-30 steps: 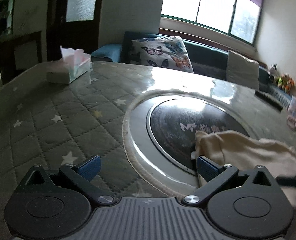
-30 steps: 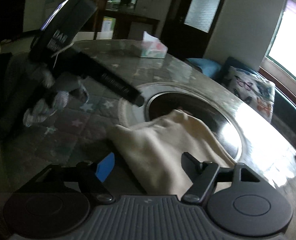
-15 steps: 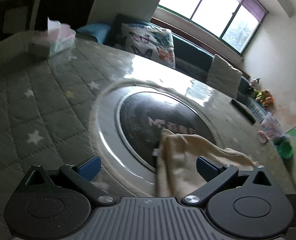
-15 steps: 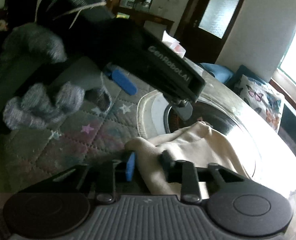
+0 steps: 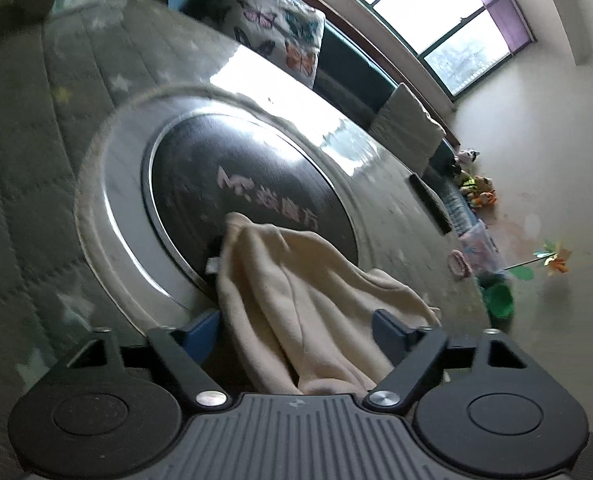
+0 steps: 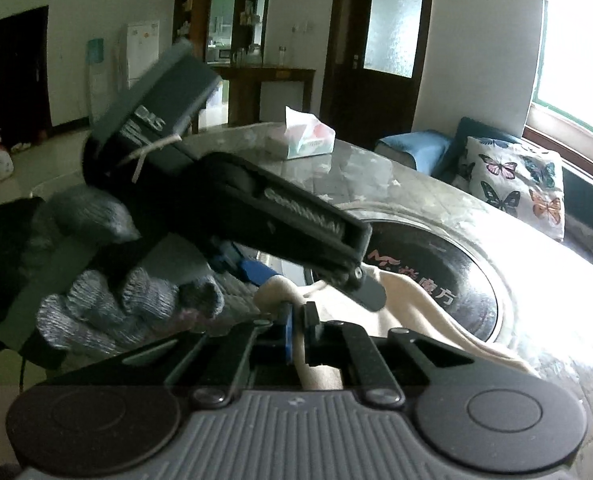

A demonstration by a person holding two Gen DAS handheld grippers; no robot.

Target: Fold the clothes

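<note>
Right gripper (image 6: 296, 322): fingers pinched on the cream garment (image 5: 296, 300).
Left gripper (image 5: 296, 330): fingers wide around the cloth; close before lifting.

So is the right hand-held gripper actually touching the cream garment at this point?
Touching. The right wrist view shows the right hand-held gripper with its jaws closed on a bunched edge of the cream garment, with the fabric pinched between the pads.

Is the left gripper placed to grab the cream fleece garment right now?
Probably yes: the left gripper is open with the cream fleece garment lying between its fingers, nothing blocking; the right gripper already pinches another edge.
</note>
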